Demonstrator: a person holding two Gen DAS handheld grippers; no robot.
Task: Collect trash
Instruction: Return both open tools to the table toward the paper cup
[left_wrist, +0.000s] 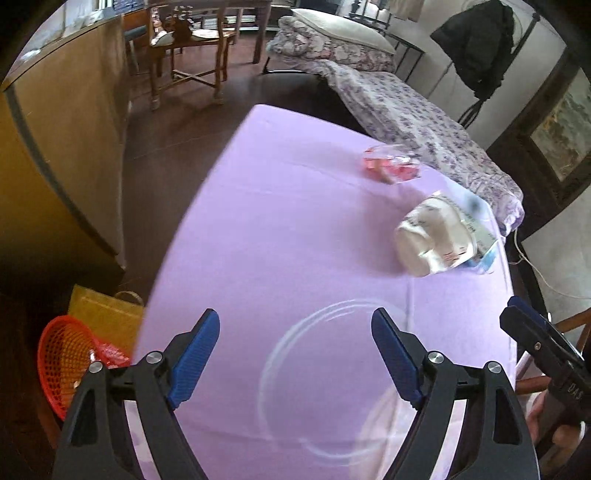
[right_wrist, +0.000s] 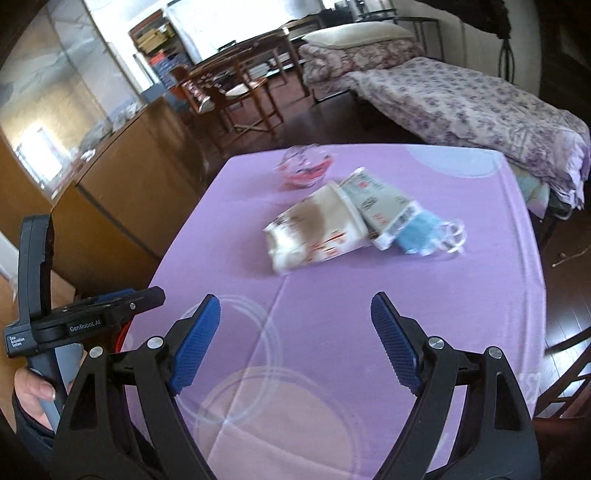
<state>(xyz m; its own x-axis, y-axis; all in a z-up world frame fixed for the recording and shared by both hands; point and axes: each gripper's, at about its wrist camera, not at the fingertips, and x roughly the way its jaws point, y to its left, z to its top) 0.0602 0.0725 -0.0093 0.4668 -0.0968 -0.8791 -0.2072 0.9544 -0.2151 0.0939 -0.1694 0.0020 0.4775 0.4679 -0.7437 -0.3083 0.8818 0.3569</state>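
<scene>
Left gripper (left_wrist: 295, 354): jaws spread wide, nothing between the blue pads, poised over the near part of the table (left_wrist: 280, 236), which is draped in a lilac cloth with pale ring prints.

Right gripper (right_wrist: 295, 339): jaws likewise spread and empty, over the table's near edge. In the left wrist view its tip shows at the table's near right edge; in the right wrist view the left gripper's body shows at the near left, gripped by a hand (right_wrist: 31, 391).

Red mesh basket (left_wrist: 64, 365): on the floor off the table's near left corner, beside a yellow bag (left_wrist: 103, 314); red wrappers lie inside.

Crushed paper cup (right_wrist: 314, 232): mid-table, well ahead of both sets of fingers, lying on its side; long axis runs diagonally, one end toward the near left edge, the other toward the far right.

Flat printed packet (right_wrist: 380, 206): touching the cup's far-right end, same diagonal.

Blue face mask (right_wrist: 421, 232): just beside the packet, toward the right edge, ear loops trailing right.

Clear wrapper with red contents (right_wrist: 306, 166): near the far edge, apart from the cup; blurred, orientation unclear.

Bed with floral cover (right_wrist: 461, 107): beyond the table's far right corner.
</scene>
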